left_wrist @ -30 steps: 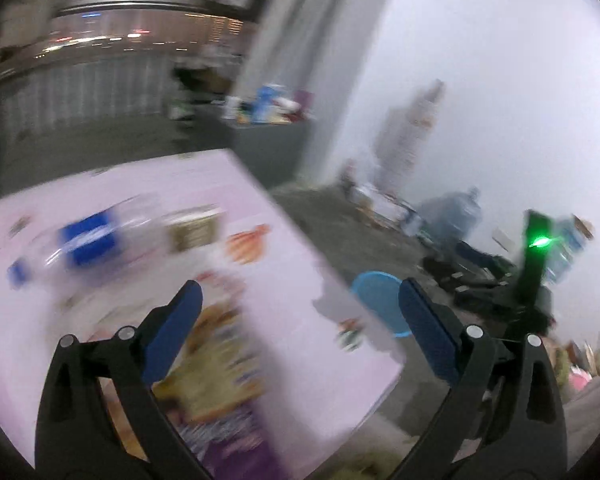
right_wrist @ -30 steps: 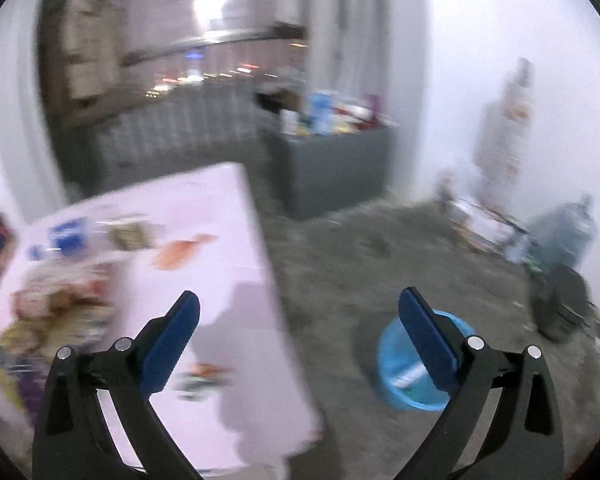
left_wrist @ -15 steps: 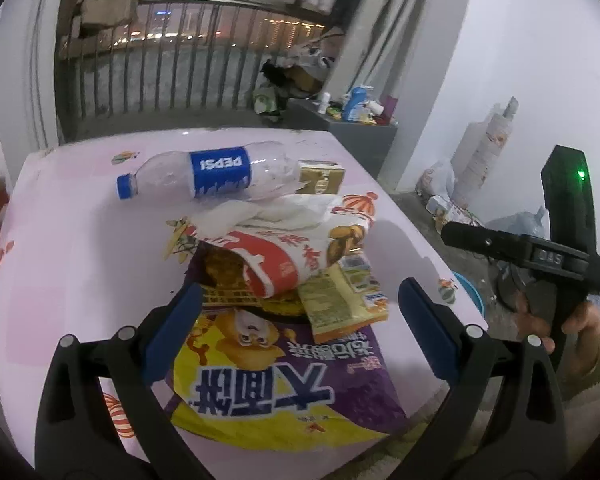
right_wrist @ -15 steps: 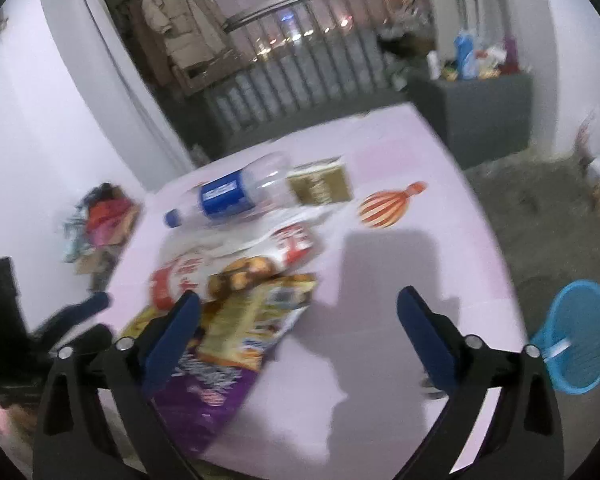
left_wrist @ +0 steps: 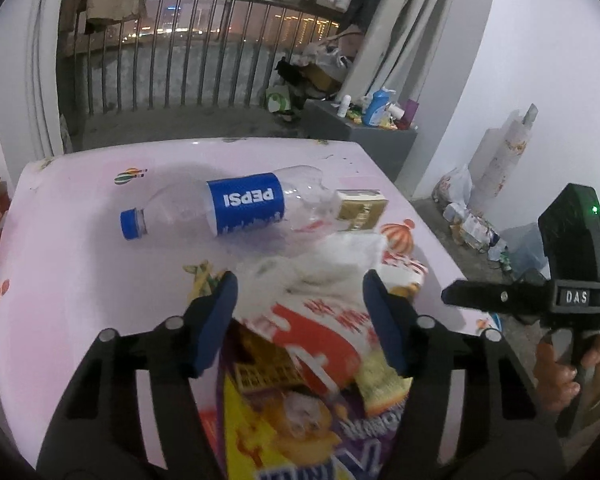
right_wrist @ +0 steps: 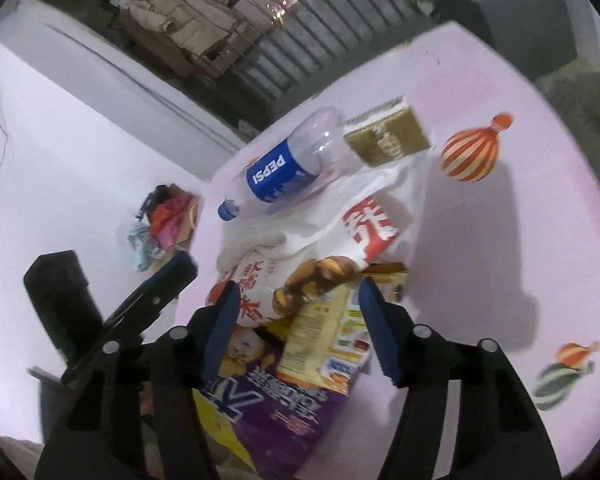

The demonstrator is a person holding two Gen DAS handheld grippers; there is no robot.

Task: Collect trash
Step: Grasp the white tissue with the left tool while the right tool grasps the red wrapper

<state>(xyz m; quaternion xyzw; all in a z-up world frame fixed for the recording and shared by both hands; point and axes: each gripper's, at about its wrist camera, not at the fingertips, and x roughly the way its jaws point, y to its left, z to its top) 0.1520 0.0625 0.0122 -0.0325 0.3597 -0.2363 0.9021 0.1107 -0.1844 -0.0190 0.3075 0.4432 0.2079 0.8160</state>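
Where legible: "PEPSI", blue-labelled bottle (left_wrist: 228, 204)

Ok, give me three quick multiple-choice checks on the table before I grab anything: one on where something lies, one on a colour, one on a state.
1. Where does the gold box lie?
A. At the base end of the bottle
B. Beside the bottle's cap
C. Under the purple bag

2. What colour is the bottle's cap?
A. Red
B. Blue
C. White

3. How is the bottle placed?
A. Standing upright
B. Held in the left claw
C. Lying on its side

Answers:
1. A: the box touches the clear end of the bottle, far from the cap.
2. B: the cap matches the blue label.
3. C: the bottle lies flat on the pink table; the left claw hangs over the wrapper pile, its jaws just closing partway with nothing pinched.
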